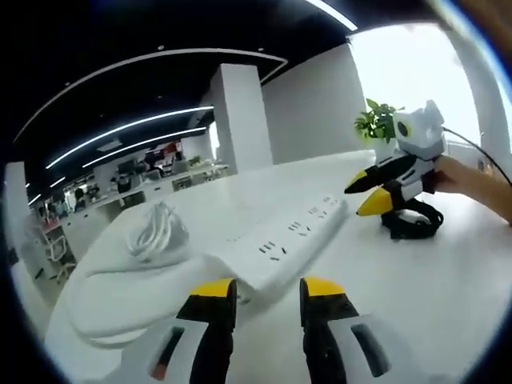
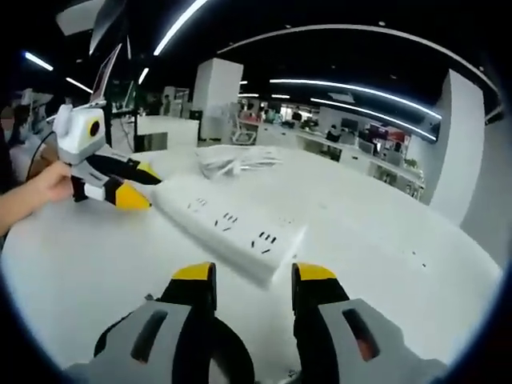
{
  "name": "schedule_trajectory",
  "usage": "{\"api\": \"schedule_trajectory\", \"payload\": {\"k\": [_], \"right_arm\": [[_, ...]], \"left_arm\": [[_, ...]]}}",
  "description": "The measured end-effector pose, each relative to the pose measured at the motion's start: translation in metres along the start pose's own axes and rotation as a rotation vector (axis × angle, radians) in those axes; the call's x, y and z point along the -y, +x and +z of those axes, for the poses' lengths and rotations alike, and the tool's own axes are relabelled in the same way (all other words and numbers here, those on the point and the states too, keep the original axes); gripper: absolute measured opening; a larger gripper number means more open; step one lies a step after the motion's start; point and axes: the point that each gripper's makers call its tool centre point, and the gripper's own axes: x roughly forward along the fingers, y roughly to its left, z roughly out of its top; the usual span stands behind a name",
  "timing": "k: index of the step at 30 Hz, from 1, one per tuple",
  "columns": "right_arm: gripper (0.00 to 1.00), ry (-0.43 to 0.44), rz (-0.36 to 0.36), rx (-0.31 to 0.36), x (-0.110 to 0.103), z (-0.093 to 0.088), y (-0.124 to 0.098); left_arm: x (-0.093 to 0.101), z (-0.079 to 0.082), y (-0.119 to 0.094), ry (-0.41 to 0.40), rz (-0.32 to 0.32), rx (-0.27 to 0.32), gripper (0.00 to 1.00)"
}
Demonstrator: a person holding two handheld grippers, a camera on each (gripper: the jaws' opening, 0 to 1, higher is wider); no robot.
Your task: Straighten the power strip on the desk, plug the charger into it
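Note:
A long white power strip (image 1: 284, 238) lies on the white desk (image 1: 416, 280), socket side up. One end sits just ahead of my left gripper (image 1: 268, 290), whose yellow-tipped jaws stand open on either side of that end. The far end meets my right gripper (image 1: 366, 192), held by a hand (image 1: 472, 180). In the right gripper view, the strip (image 2: 228, 224) runs away from my open right gripper (image 2: 254, 276) towards the left gripper (image 2: 136, 186) at its far end. A coiled white cable (image 1: 156, 230) lies beside the strip, also seen as the cable (image 2: 236, 160) at the back.
A potted plant (image 1: 374, 122) stands at the desk's far edge by a bright window. White pillars and rows of office desks (image 2: 360, 148) fill the room behind. Bare desk surface (image 2: 384, 240) spreads to the right of the strip.

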Motion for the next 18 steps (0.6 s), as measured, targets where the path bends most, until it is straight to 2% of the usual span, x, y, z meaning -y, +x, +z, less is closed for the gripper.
{"api": "schedule_trajectory", "payload": {"k": [3, 7, 8, 9, 11, 14, 18], "right_arm": [[0.33, -0.011, 0.004, 0.003, -0.006, -0.003, 0.000], [0.33, -0.038, 0.008, -0.016, -0.015, -0.006, 0.002], [0.35, -0.045, 0.005, -0.023, -0.016, -0.007, 0.003], [0.36, -0.047, 0.005, -0.034, -0.014, -0.006, 0.007], [0.37, -0.051, -0.002, -0.035, -0.014, -0.007, 0.008], [0.37, -0.058, -0.012, -0.046, -0.013, -0.009, 0.011], [0.40, -0.053, -0.017, -0.056, -0.016, -0.009, 0.012]], "left_arm": [[0.000, -0.001, 0.001, 0.000, 0.009, -0.003, 0.32], [-0.002, -0.001, 0.003, -0.001, 0.010, -0.006, 0.31], [-0.004, -0.001, 0.003, 0.004, 0.018, -0.008, 0.30], [-0.008, -0.002, 0.002, 0.052, 0.035, -0.021, 0.26], [-0.008, -0.002, 0.002, 0.058, 0.030, -0.025, 0.24], [-0.007, -0.002, 0.002, 0.022, 0.019, -0.017, 0.25], [-0.005, -0.004, 0.005, 0.043, 0.023, -0.023, 0.28]]}}
